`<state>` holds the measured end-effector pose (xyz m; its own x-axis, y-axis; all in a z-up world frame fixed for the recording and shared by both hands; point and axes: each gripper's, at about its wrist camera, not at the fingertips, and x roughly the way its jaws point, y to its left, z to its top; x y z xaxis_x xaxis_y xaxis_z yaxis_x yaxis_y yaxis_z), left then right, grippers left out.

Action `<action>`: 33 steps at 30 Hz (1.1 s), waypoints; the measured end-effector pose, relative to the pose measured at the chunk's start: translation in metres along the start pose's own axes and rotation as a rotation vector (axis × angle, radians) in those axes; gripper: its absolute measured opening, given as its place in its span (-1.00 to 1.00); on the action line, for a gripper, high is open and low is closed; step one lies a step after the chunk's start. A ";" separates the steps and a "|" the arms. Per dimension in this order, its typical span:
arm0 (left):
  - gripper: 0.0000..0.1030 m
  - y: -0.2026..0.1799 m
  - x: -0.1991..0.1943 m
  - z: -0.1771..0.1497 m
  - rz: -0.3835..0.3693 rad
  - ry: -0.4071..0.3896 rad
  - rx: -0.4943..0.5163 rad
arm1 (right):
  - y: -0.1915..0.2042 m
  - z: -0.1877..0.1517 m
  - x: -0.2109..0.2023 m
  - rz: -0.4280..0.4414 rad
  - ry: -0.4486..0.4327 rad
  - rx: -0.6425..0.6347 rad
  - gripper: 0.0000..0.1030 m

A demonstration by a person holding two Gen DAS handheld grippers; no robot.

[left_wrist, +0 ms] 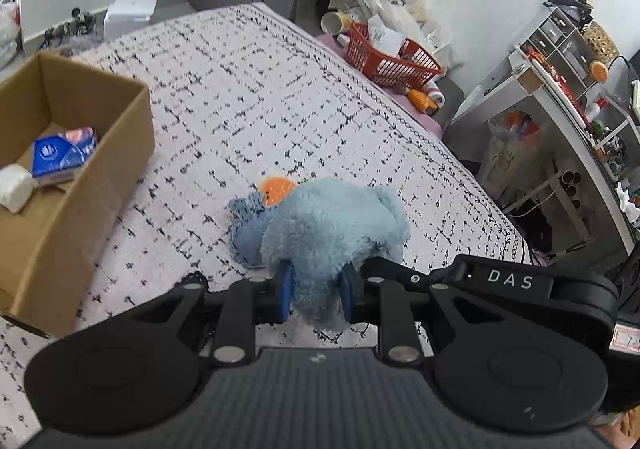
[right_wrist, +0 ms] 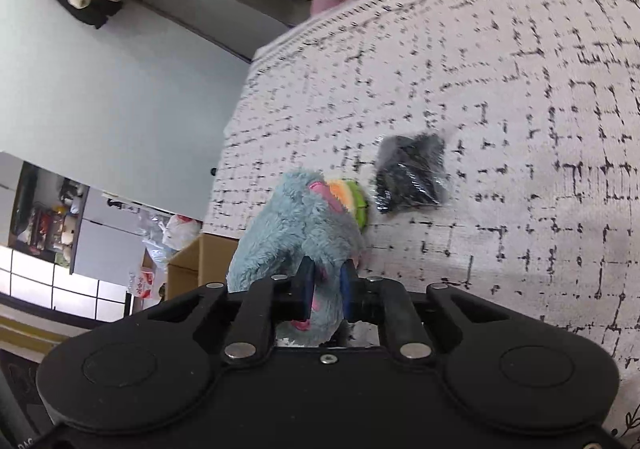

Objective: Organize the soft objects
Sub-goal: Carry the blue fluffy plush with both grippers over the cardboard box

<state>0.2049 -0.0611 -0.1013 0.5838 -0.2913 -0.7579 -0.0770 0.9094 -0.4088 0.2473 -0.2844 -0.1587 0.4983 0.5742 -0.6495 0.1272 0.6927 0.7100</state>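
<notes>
Bedding (left_wrist: 248, 89) of white fabric printed with broken black grid lines covers most of both views; pale walls, a cluttered shelf unit (left_wrist: 560, 61) and a red plastic basket (left_wrist: 394, 63) ring it. Left stands an open cardboard box (left_wrist: 80, 153) holding a blue tissue pack (left_wrist: 64, 155) and a white soft block (left_wrist: 14, 187). A fluffy blue plush toy (left_wrist: 332, 225), orange-tipped, is pinched by both grippers: the left gripper (left_wrist: 316, 293) narrowly around its fur, the right gripper (right_wrist: 326, 287) likewise. A black item in crinkled clear wrap (right_wrist: 412, 173) lies just beyond; its contents are unclear.
</notes>
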 end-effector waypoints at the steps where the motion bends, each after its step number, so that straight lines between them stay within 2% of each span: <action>1: -0.55 0.000 -0.003 0.001 0.002 -0.005 0.004 | 0.003 -0.001 -0.001 0.007 -0.005 -0.010 -0.74; 19: -0.55 0.018 -0.058 0.018 0.027 -0.099 0.008 | 0.057 -0.024 -0.014 0.124 -0.082 -0.188 -0.75; 33: -0.55 0.053 -0.084 0.030 0.035 -0.119 -0.015 | 0.096 -0.046 -0.002 0.153 -0.097 -0.302 -0.78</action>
<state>0.1766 0.0203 -0.0441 0.6725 -0.2209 -0.7063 -0.1105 0.9138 -0.3909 0.2190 -0.1990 -0.1022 0.5729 0.6472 -0.5030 -0.2076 0.7082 0.6748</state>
